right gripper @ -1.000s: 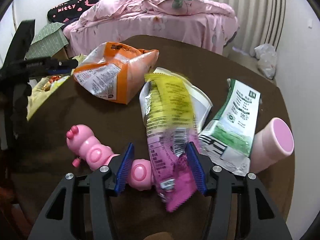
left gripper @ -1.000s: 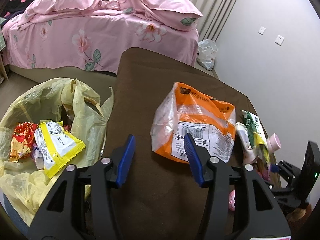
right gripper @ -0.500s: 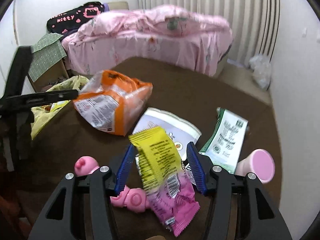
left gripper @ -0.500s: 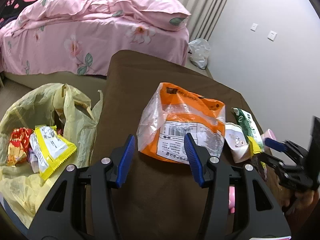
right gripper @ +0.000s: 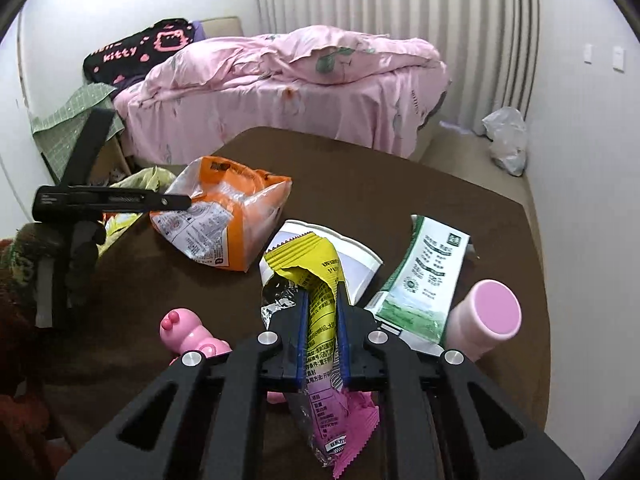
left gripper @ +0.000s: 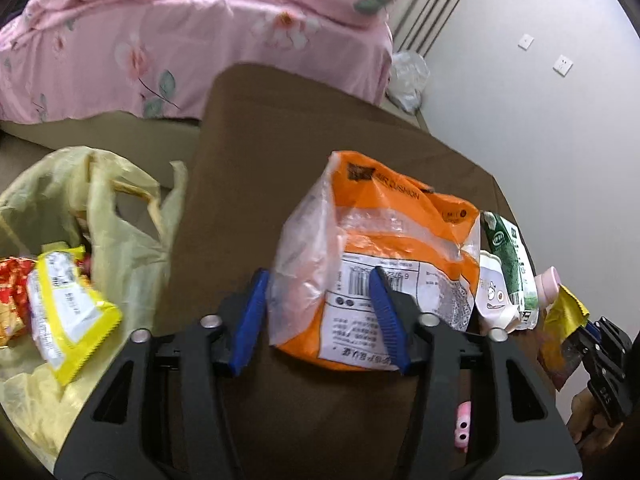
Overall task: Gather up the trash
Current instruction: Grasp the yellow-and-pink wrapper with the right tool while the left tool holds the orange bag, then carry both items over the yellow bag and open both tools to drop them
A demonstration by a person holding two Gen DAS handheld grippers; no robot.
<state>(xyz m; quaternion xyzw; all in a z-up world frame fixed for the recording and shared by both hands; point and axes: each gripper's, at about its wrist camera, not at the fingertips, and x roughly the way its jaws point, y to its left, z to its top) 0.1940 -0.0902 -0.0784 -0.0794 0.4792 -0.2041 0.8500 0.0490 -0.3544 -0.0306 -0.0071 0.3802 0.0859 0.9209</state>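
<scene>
1. yellow-and-pink wrapper sits pinched between the closing jaws of the right gripper, lifted off the brown table; its small print is unreadable
2. orange bag, marked "air cushion", has its near corner between the narrowing jaws of the left gripper; whether the pads press it, cannot tell
3. beyond: green-and-white packet, pink cup, pink toy; yellow trash bag beside the table; black pillow reading "kitty"

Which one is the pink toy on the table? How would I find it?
Start at the brown table by the pink bed. Near its front edge, left of the right tool and its yellow-and-pink wrapper, lies the pink toy. Unlike the flat packets around it, it is bumpy, shiny plastic.
</scene>
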